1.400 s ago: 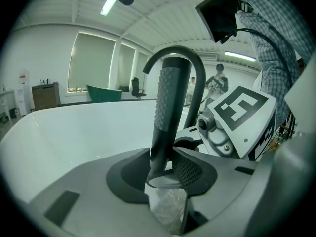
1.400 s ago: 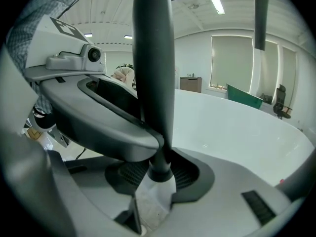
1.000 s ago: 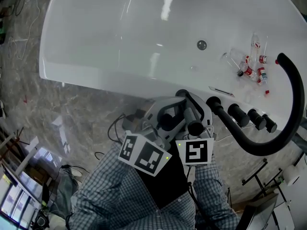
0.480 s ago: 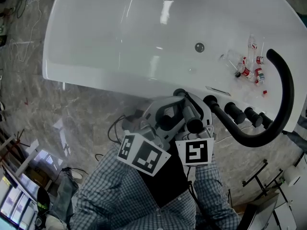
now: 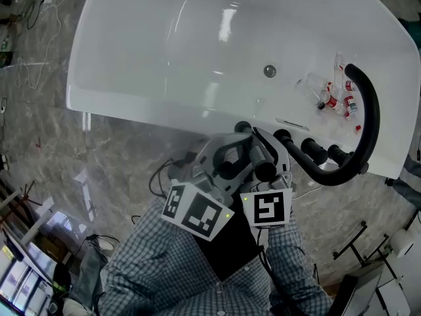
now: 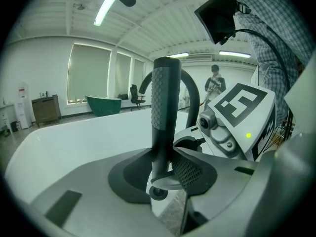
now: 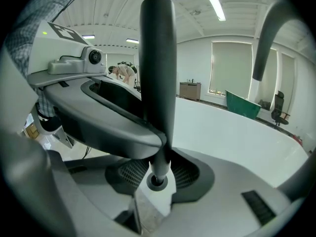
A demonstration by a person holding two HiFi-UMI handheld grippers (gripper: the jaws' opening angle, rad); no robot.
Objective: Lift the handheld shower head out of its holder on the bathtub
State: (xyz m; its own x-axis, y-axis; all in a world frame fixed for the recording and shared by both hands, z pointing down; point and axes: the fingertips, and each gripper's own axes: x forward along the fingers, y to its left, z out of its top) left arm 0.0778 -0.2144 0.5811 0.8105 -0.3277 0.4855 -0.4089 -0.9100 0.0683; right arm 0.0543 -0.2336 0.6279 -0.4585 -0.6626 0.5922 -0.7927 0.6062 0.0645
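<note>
Shower head (image 6: pixel 165 98) handle clamped in L hand-held gripper (image 6: pixel 167 169), also R hand-held gripper (image 7: pixel 157 169), holder hidden

Tub basin (image 5: pixel 164 51): lying open, giving wide passage left of the fittings. Black arched spout (image 5: pixel 372 114), knobs (image 5: pixel 314 152) and small bottles (image 5: pixel 334 101): crowding the right ledge.
</note>
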